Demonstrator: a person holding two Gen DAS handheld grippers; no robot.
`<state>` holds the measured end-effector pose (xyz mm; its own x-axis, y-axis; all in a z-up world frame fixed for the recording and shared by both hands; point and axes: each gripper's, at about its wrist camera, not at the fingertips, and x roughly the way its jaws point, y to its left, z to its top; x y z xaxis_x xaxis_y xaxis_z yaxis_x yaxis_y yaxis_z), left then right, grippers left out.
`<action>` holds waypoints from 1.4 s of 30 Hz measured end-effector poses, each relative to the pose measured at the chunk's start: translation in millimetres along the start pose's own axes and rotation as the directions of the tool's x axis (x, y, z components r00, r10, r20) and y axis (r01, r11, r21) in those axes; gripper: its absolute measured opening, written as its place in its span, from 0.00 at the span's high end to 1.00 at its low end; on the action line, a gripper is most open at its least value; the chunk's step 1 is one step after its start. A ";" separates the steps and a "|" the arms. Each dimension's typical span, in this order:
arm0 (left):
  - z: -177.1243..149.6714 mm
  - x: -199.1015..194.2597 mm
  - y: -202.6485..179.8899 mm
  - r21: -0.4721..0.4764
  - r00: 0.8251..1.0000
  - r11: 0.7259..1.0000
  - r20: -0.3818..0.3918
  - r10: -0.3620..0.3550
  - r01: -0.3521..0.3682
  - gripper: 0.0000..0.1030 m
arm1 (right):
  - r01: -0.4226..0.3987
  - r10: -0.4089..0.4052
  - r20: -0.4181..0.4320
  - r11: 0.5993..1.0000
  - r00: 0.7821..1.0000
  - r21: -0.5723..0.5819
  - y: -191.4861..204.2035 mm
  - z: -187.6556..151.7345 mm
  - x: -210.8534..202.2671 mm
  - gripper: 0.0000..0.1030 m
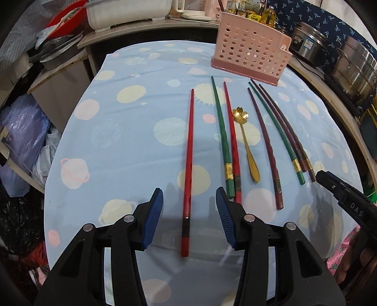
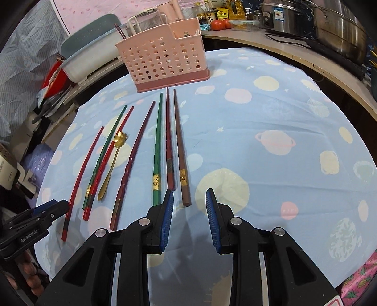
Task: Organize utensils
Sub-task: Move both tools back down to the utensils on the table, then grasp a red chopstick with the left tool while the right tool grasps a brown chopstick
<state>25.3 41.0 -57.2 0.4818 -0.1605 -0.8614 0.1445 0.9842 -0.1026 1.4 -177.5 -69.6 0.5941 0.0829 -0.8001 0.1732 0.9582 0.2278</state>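
Note:
Several chopsticks lie side by side on the blue planet-print cloth [image 1: 132,146], tips toward a pink perforated utensil holder [image 1: 251,49] at the back. A lone red chopstick [image 1: 188,164] lies between my left gripper's open jaws [image 1: 189,204]. A gold flower spoon [image 1: 246,141] lies among green, red and dark-purple chopsticks. In the right wrist view the holder [image 2: 162,56] stands ahead, the spoon [image 2: 110,162] lies left, and a brown chopstick [image 2: 181,153] ends just before my open right gripper [image 2: 189,202]. Both grippers are empty.
Steel pots [image 1: 353,68] stand on the counter at the right. A white tub [image 1: 127,11], kettle and bottles stand behind the table. Bags and boxes [image 1: 23,136] crowd the left side. The cloth's right half [image 2: 282,141] holds no utensils.

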 end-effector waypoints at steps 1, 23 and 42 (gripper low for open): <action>-0.8 0.6 0.9 -0.002 1.000 1.000 -0.002 -0.002 0.002 0.57 | -0.001 0.001 -0.001 1.000 1.000 0.000 -0.3 -0.3 -0.2 0.73; -22.6 0.8 8.6 -0.014 0.997 0.998 -0.046 -0.055 0.054 0.93 | -0.010 0.010 -0.009 1.000 1.000 -0.003 1.7 -2.7 4.9 0.73; 7.1 21.9 4.9 -0.014 0.998 0.998 -0.034 -0.054 0.054 0.93 | -0.009 0.009 -0.017 1.000 1.000 -0.006 -0.1 13.9 24.2 0.85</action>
<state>42.7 41.8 -73.0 0.4438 -0.2108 -0.8710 0.1582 0.9751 -0.1554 26.6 -179.4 -81.3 0.5823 0.0958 -0.8073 0.1635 0.9589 0.2317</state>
